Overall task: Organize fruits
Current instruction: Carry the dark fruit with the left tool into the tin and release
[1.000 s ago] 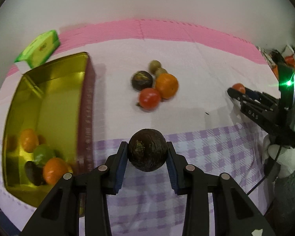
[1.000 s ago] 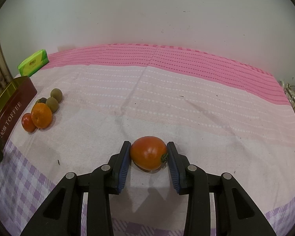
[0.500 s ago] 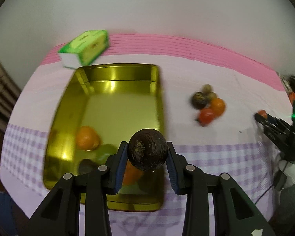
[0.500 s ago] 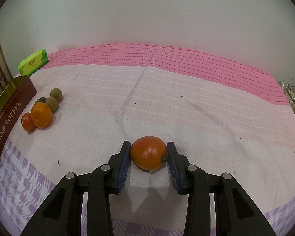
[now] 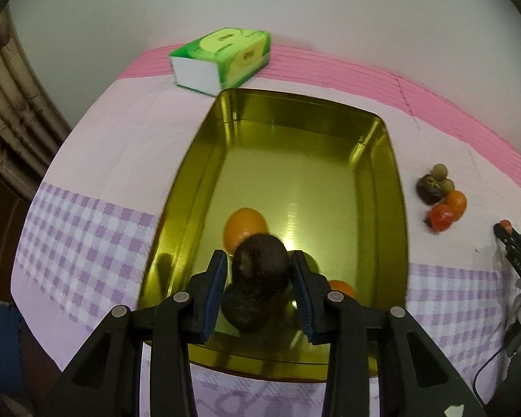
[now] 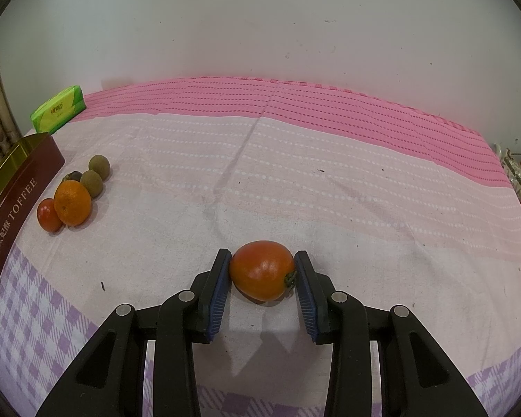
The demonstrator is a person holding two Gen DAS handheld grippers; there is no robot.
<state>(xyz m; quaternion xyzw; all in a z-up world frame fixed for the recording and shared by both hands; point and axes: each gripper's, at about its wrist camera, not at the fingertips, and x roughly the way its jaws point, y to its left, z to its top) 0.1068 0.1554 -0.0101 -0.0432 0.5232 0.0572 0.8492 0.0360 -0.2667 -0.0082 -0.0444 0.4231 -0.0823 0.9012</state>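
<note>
The job looks roughly half done. The gold tin (image 5: 392,160) already holds several fruits at its near end: an orange (image 5: 241,224), a second orange (image 5: 342,286), something green that is mostly hidden, and a dark fruit (image 5: 241,314) under the pads. The left gripper (image 5: 260,278) hangs over that end, clamped on a dark round fruit (image 5: 260,267) not yet let go. I judge the drop is next.

Out on the cloth at about 2 o'clock from the tin, a small heap waits — a dark fruit, a red one, an orange (image 6: 72,203) and two small brownish-green ones (image 6: 99,166). The right gripper (image 6: 262,278) sits low on the cloth well apart from the tin, its pads touching both sides of a red-orange tomato-like fruit (image 6: 262,269) that seems to rest on the cloth; whether it squeezes yet I cannot say for sure, but it reads as gripped.

The tabletop (image 6: 330,191) wears a pale pink cloth — deeper pink band at 12 o'clock, lilac check at 6. A green tissue pack (image 5: 222,57) lies just beyond the tin. Behind is a plain whitish wall, with pale ribbed pipes or canes at 9 o'clock.
</note>
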